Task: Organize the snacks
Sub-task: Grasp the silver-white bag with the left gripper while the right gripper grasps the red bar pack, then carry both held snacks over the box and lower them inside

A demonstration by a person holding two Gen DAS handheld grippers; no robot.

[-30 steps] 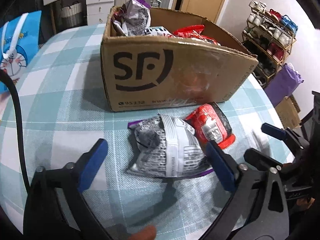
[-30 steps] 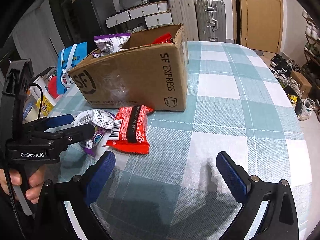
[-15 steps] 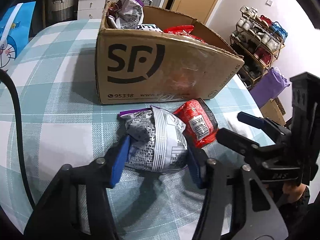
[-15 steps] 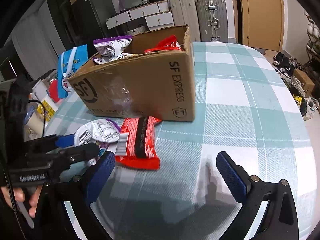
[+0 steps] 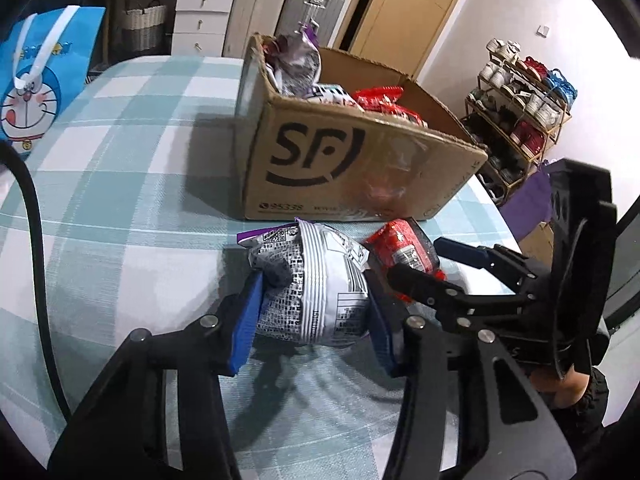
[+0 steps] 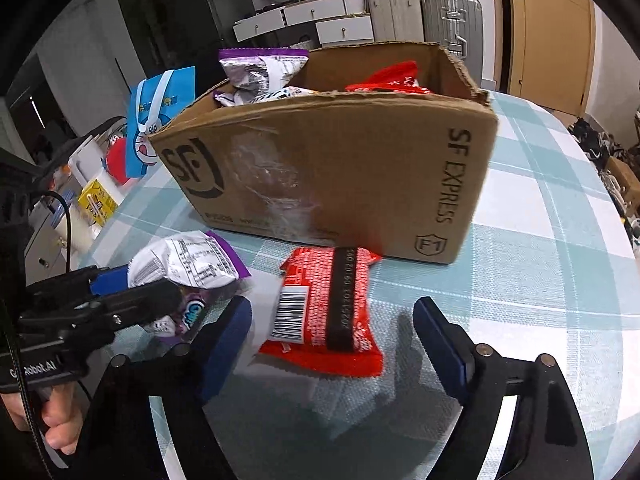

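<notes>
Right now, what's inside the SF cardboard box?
In the cardboard box, silver-purple snack packets poke above the rim at one end and red packets sit at the other. Whatever lies lower down is hidden by the box walls, so a count isn't possible.

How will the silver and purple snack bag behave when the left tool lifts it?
The silver and purple snack bag looks puffy, so probably light. Its foil bulges between the left tool pads, so it may crumple. The glossy film could slip.

Two snack packets lie on the table, one silver-purple packet [image 5: 316,288] and one red packet [image 6: 324,308], beside one cardboard box [image 6: 340,176].
</notes>
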